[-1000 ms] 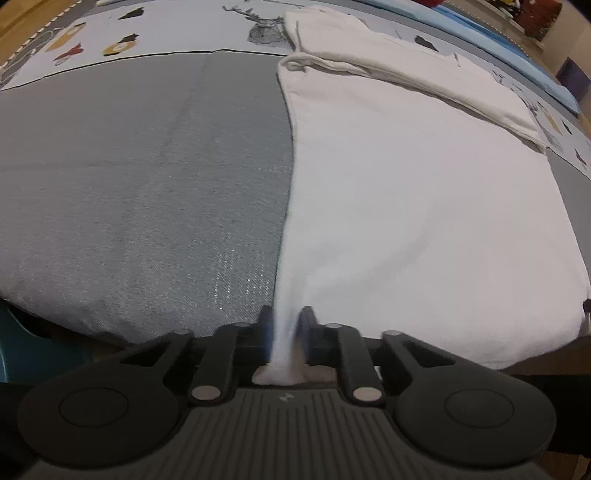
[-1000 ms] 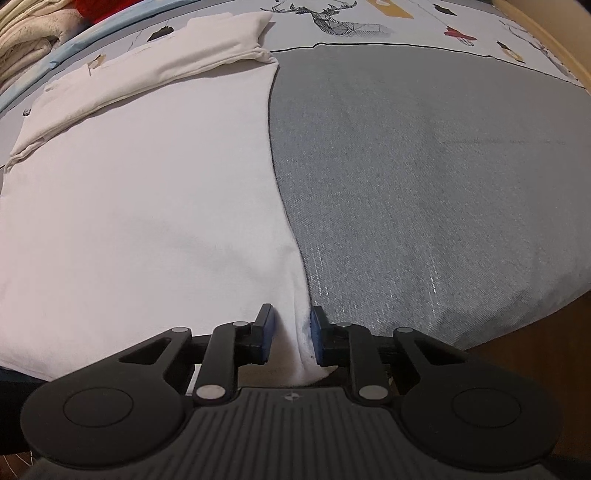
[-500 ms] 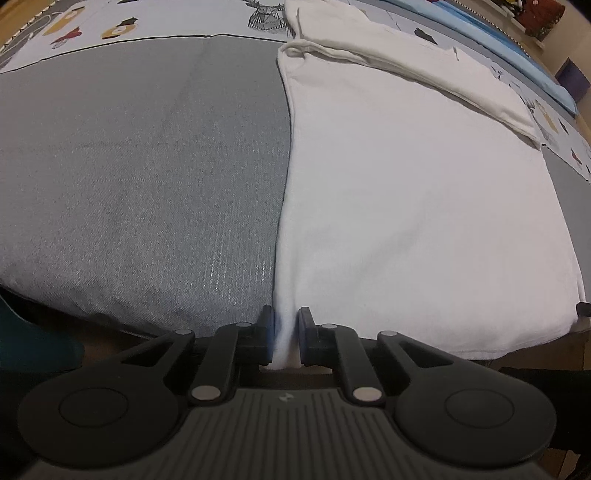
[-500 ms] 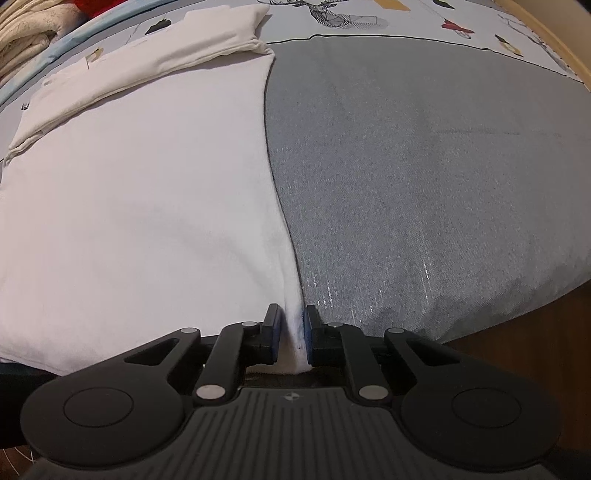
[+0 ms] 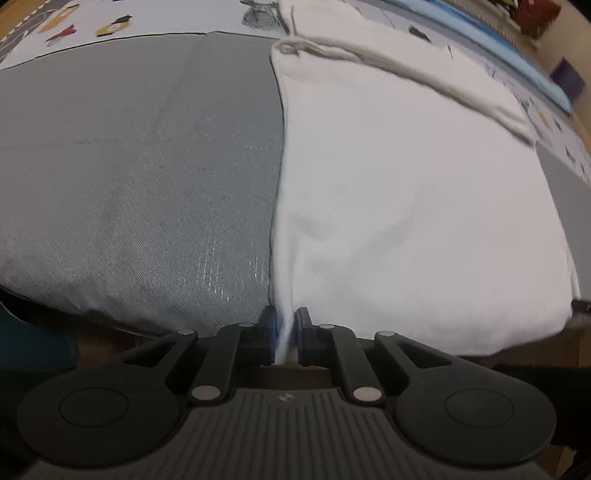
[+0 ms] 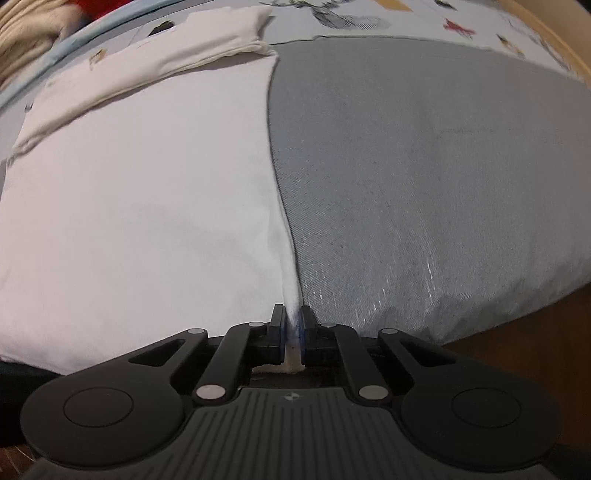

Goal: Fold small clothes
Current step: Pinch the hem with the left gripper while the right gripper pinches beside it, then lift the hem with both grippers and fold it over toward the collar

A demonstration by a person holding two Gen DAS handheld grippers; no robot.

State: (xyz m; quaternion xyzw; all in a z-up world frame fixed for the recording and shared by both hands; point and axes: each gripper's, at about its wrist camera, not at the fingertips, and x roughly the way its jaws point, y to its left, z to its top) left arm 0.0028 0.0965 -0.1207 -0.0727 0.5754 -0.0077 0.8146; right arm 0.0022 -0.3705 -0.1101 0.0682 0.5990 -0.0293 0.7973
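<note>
Both claws pinch the white garment's near corners, grey mat alongside.

One white garment lies spread on one grey cushion, reaching its near edge. One printed mat runs past the cushion's far edge. Two grippers show, the left gripper and the right gripper, one at each near corner of the garment.
</note>
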